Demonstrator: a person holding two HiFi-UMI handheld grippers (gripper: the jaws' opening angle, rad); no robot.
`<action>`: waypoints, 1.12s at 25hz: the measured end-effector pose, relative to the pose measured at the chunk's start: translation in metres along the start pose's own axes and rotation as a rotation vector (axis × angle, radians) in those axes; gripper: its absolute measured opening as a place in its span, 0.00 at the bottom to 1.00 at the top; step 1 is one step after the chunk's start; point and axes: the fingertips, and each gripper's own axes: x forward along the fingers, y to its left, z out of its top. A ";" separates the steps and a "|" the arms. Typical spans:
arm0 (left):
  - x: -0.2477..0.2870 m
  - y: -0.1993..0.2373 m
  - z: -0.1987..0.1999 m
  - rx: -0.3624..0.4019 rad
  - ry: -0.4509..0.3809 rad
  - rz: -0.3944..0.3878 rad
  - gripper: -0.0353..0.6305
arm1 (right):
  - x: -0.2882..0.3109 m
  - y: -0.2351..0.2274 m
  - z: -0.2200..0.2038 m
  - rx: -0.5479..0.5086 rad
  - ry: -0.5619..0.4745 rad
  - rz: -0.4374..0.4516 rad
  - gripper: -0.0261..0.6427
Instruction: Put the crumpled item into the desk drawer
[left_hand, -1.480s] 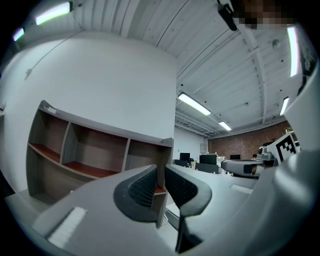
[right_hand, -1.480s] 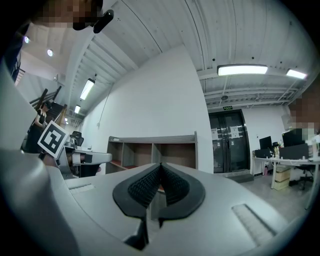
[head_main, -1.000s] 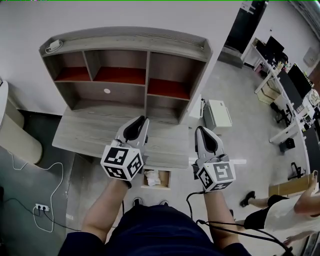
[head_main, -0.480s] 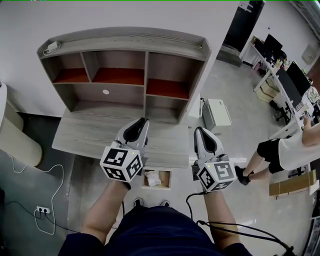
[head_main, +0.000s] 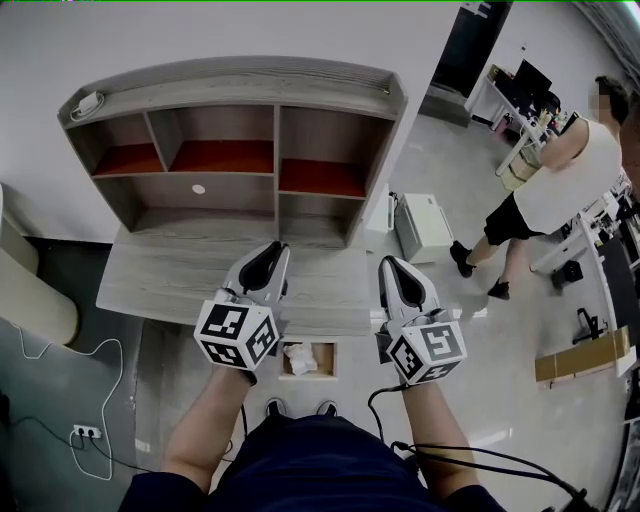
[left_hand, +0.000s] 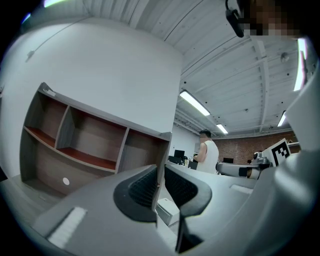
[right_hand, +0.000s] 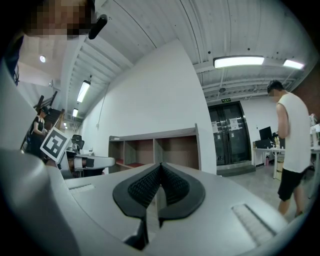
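A crumpled white item (head_main: 299, 357) lies inside the small open drawer (head_main: 329, 361) under the front edge of the grey wooden desk (head_main: 170, 275). Both grippers hover over the desktop, ahead of the drawer and apart from the item. My left gripper (head_main: 277, 248) is shut with nothing in it, its tip pointing at the hutch shelves (head_main: 275, 150). My right gripper (head_main: 386, 262) is shut and empty near the desk's right end. In the left gripper view the left gripper (left_hand: 161, 169) faces the hutch (left_hand: 85, 140). The right gripper (right_hand: 160, 165) shows its pads pressed together.
A person (head_main: 555, 170) walks across the floor at the right. A white box (head_main: 418, 225) stands on the floor beside the desk. A power strip with cable (head_main: 85, 432) lies at lower left, next to a beige rounded object (head_main: 30, 300). Office desks (head_main: 520, 95) stand far right.
The person at the right has walked from the lower right to the upper right. Both grippers drifted slightly left, still shut. The crumpled item stays in the drawer.
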 end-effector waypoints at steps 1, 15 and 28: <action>0.000 0.000 -0.001 0.000 0.001 -0.002 0.13 | 0.000 0.000 -0.001 0.001 0.001 -0.001 0.05; 0.000 0.000 -0.009 -0.008 0.017 -0.013 0.13 | 0.000 0.002 -0.005 0.009 0.009 -0.010 0.05; -0.004 0.001 -0.014 -0.007 0.023 -0.017 0.13 | -0.003 0.006 -0.009 0.008 0.010 -0.013 0.05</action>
